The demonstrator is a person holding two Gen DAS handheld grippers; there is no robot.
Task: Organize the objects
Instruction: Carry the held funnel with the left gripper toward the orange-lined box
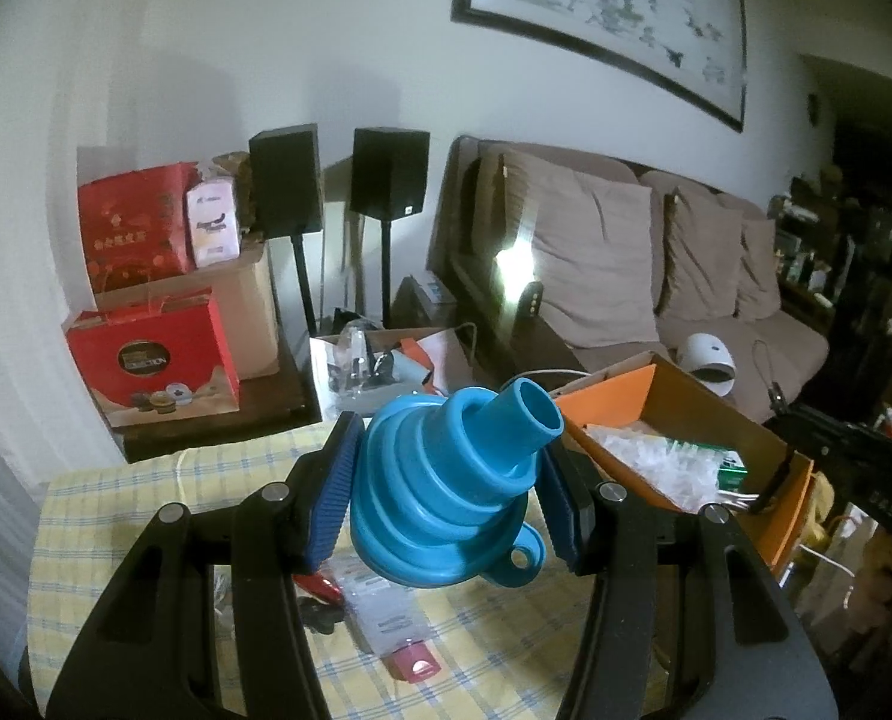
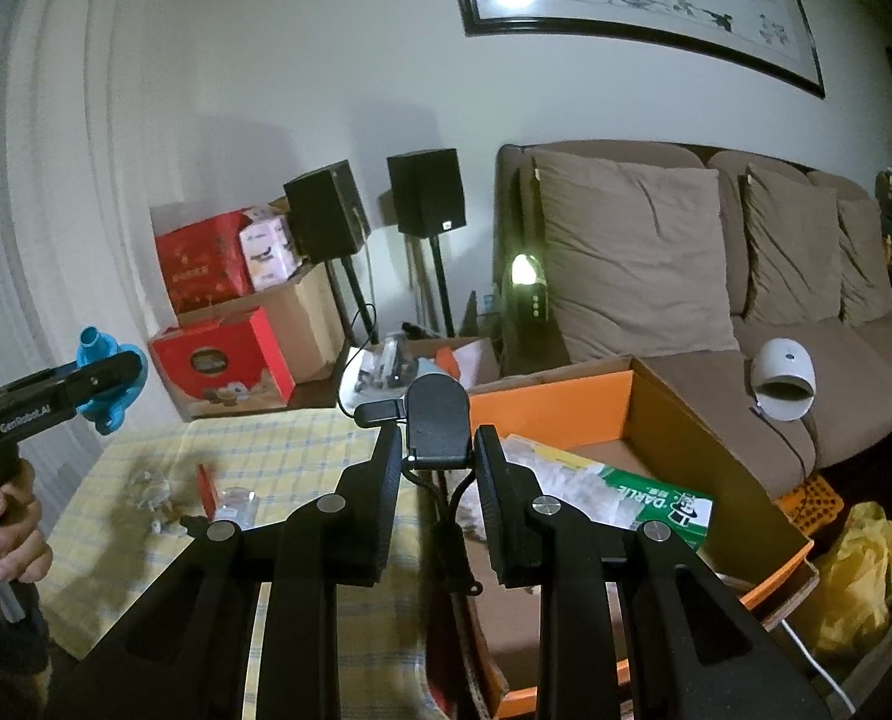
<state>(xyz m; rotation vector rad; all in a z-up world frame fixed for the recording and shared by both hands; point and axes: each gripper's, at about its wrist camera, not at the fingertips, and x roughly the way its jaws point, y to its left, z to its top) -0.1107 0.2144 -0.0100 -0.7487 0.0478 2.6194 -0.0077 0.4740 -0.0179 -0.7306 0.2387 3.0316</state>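
Observation:
A blue collapsible funnel (image 1: 446,492) is pinched between the blue pads of my left gripper (image 1: 448,438), spout pointing up and away, above the yellow checked tablecloth (image 1: 505,630). The right wrist view shows that same left gripper (image 2: 104,372) at the far left, held by a person's hand (image 2: 8,528), with the funnel (image 2: 95,348) sticking out. My right gripper (image 2: 438,435) is shut on a small black device (image 2: 440,414) with a cable hanging from it, at the left edge of the open orange box (image 2: 553,405).
The orange box (image 1: 601,402) holds a green carton (image 2: 661,504) and clear plastic bags. A pink tube (image 1: 398,630) and a red item (image 2: 207,486) lie on the cloth. Behind are red gift boxes (image 2: 224,360), speakers on stands (image 2: 425,192) and a brown sofa (image 2: 685,252).

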